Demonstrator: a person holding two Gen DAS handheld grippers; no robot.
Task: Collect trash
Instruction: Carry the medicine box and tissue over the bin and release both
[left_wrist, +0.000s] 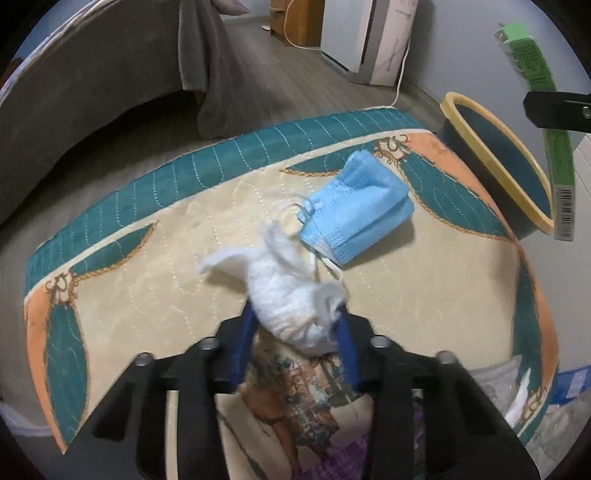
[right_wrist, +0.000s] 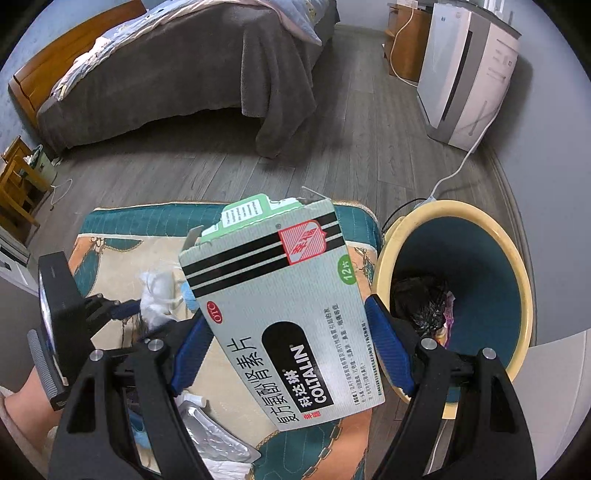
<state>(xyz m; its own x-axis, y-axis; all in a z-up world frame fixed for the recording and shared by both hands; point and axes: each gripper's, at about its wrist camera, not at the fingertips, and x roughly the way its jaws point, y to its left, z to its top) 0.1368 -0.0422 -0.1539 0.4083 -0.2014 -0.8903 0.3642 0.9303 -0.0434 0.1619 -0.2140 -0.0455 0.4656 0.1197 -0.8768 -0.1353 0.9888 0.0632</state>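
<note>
Left wrist view: the left gripper (left_wrist: 295, 314) is down on the quilted mat (left_wrist: 147, 280), its blue pads partly closed and pinching a crumpled white tissue (left_wrist: 284, 295) that sits in the middle of the mat. Just beyond it, touching the tissue's far tip, a folded blue face mask (left_wrist: 358, 210) lies toward the mat's far right corner. Off that corner stands the bin (left_wrist: 480, 155), yellow rim, dark blue inside.

Over on the right wrist view, the right gripper (right_wrist: 288, 347) has its jaws spread wide and clamped on both side edges of a grey medicine box (right_wrist: 280, 306), flap end (right_wrist: 251, 214) pointing away, tilted above the mat's right edge (right_wrist: 365, 221) just beside the bin (right_wrist: 513, 251). A black bag (right_wrist: 421, 299) sits at the bottom of the bin. Near the mat's near edge lies a silver blister pack (right_wrist: 214, 432), and the left gripper (right_wrist: 147, 314) shows at the left with the tissue (right_wrist: 159, 291)
</note>
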